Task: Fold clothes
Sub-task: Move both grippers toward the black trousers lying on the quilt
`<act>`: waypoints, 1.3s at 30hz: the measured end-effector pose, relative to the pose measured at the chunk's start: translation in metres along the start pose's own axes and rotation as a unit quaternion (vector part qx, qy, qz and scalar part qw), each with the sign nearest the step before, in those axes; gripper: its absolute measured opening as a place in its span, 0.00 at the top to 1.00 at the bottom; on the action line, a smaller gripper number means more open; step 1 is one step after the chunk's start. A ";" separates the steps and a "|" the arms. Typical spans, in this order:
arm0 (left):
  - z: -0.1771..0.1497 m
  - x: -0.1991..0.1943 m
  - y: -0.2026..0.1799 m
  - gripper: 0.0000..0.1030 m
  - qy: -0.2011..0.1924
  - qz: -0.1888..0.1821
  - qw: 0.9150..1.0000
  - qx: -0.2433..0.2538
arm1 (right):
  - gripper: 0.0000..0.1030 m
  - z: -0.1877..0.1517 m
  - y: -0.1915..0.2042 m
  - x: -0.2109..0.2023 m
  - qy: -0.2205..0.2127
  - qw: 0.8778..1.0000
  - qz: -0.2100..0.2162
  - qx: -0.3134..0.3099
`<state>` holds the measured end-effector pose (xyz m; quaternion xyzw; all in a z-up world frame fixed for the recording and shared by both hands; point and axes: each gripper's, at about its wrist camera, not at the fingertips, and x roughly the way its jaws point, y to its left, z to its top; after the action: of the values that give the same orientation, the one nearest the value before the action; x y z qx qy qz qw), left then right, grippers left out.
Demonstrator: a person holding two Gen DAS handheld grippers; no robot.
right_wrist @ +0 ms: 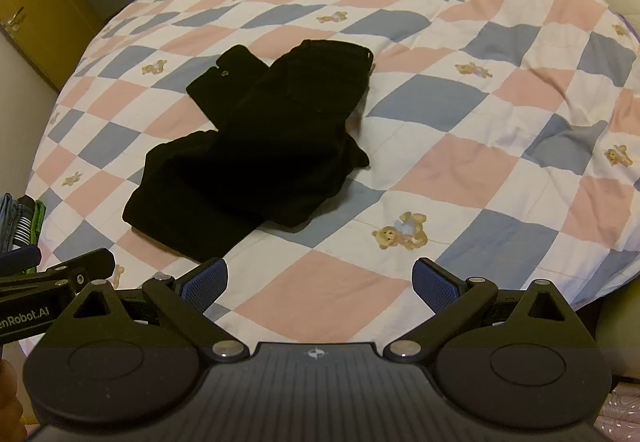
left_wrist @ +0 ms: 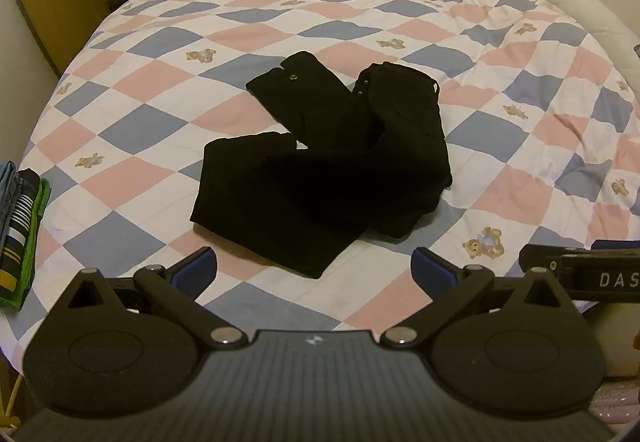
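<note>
We find the black trousers (left_wrist: 328, 162) lying crumpled mid-bed on the checked quilt (left_wrist: 500, 42), legs bent across each other. Our left gripper (left_wrist: 314, 268) and right gripper (right_wrist: 320, 278) both hover above the near edge, jaws spread wide, holding nothing. A stack of folded clothes (left_wrist: 20, 230) sits at the left edge.

1. The left gripper (left_wrist: 314, 266) hangs with its jaws spread wide, blue pads (left_wrist: 196, 268) gripping nothing.
2. The right gripper (right_wrist: 320, 276) sits just beside it, likewise wide apart and empty, blue pads (right_wrist: 434, 284) facing inward.
</note>
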<state>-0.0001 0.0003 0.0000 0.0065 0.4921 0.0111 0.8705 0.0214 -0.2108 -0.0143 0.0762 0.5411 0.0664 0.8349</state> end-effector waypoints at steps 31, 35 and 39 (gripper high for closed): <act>-0.007 -0.006 0.017 0.01 0.001 0.018 1.000 -0.009 | 0.01 0.007 0.008 -0.002 -0.002 1.000 0.006 -0.014; -0.007 -0.004 0.020 0.01 0.002 0.019 1.000 -0.012 | 0.01 0.008 0.013 0.000 -0.001 1.000 0.006 -0.019; -0.006 -0.003 0.023 0.01 0.002 0.018 1.000 -0.011 | 0.01 0.008 0.016 0.001 -0.001 1.000 0.006 -0.021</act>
<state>-0.0074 0.0229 -0.0001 0.0053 0.4937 0.0323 0.8690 0.0292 -0.1956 -0.0088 0.0614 0.5386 0.0827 0.8362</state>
